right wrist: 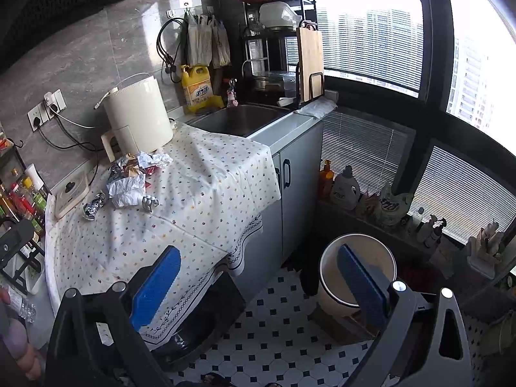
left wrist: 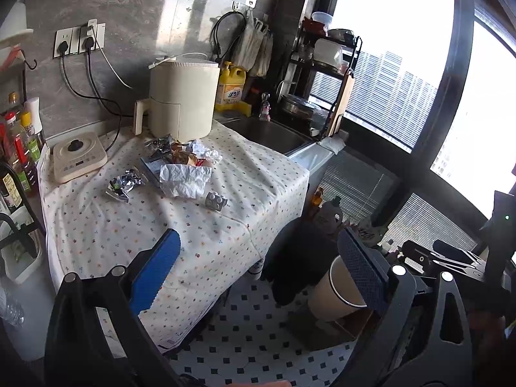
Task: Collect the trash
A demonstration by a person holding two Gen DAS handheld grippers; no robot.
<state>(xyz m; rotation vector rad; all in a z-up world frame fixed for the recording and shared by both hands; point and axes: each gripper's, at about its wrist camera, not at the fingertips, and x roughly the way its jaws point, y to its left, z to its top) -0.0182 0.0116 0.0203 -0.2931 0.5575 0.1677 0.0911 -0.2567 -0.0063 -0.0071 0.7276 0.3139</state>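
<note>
Trash lies in a heap on the floral tablecloth: crumpled white paper, a foil wrapper, a pill blister pack and coloured wrappers in front of the cream air fryer. The right wrist view shows the same paper, foil and blister pack. A beige bin stands on the floor; it also shows as the bin in the left wrist view. My left gripper is open and empty, short of the trash. My right gripper is open and empty, near the table's corner.
A small induction cooker sits left of the trash. Sauce bottles crowd the left edge. Behind the table are a sink, a yellow detergent jug and a dish rack. Bottles line the window ledge. The floor is tiled.
</note>
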